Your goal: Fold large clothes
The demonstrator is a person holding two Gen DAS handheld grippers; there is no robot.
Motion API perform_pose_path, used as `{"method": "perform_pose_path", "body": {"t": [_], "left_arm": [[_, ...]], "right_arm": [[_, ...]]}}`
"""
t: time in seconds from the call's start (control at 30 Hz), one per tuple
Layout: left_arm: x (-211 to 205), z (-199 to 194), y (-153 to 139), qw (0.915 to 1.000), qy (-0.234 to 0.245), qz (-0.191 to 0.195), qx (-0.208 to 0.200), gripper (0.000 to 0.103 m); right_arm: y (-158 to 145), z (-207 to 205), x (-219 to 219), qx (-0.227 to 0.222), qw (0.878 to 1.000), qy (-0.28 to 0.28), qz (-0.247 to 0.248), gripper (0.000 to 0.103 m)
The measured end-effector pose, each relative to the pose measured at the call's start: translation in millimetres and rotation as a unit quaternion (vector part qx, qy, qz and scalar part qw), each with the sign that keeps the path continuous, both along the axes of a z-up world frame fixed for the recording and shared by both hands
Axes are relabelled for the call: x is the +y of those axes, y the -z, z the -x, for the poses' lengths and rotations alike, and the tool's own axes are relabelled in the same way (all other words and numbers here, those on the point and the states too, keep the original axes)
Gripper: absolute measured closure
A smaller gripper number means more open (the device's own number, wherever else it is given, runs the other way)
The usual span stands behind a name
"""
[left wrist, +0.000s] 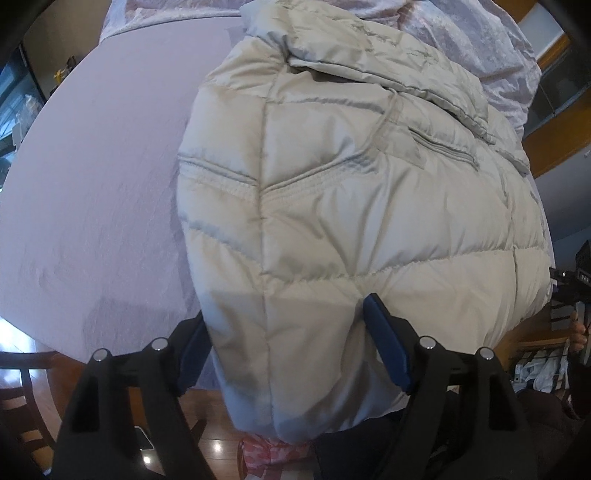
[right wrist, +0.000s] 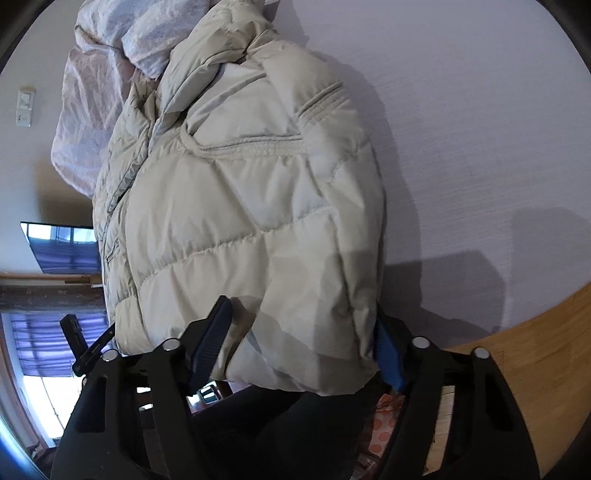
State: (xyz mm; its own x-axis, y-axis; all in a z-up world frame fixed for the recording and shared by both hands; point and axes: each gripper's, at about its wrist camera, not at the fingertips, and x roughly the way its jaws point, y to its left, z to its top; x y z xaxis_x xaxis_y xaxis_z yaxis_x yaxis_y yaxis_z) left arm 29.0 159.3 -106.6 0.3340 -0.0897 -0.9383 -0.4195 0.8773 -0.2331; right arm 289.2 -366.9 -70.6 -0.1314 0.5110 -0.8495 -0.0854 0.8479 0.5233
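Note:
A cream quilted puffer jacket (left wrist: 351,192) lies folded in a thick bundle on a lavender-covered table (left wrist: 92,166). My left gripper (left wrist: 284,332) has its blue-padded fingers either side of the bundle's near end, pressed into the padding, holding it. The jacket (right wrist: 251,206) also fills the right wrist view. My right gripper (right wrist: 303,332) clasps the jacket's near edge between its blue pads, the left finger (right wrist: 214,332) dented into the fabric. The near end of the bundle hangs over the table edge.
A crumpled lavender velvet cloth (left wrist: 461,33) lies behind the jacket, also in the right wrist view (right wrist: 96,110). A wooden chair (left wrist: 22,406) and wood floor sit below the table edge. The other gripper (left wrist: 572,291) shows at far right.

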Motion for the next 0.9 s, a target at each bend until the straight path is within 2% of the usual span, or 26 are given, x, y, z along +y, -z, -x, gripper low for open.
{"method": "perform_pose_path", "body": {"t": [0.27,0.67,0.73,0.9], "left_arm": [[-8.6,-5.1,0.7,0.9994,0.010,-0.029,0.014,0.022],[-9.2,-1.5,1.4,0.9994,0.025,-0.022,0.007,0.024],[-8.8,1.8,0.9,0.9996,0.021,-0.018,0.001,0.026],[-13.8,6.7,-2.7,0.9997,0.018,-0.009,-0.010,0.052]], "right_arm": [[1.7,0.6,-6.7,0.002,1.000,0.002,-0.021,0.033],[6.7,3.2,-9.1,0.020,0.998,0.018,-0.061,0.040],[9.4,4.4,-10.9,0.025,0.997,0.024,-0.071,0.047],[16.2,8.3,-5.4,0.034,0.996,0.023,-0.085,0.067]]}}
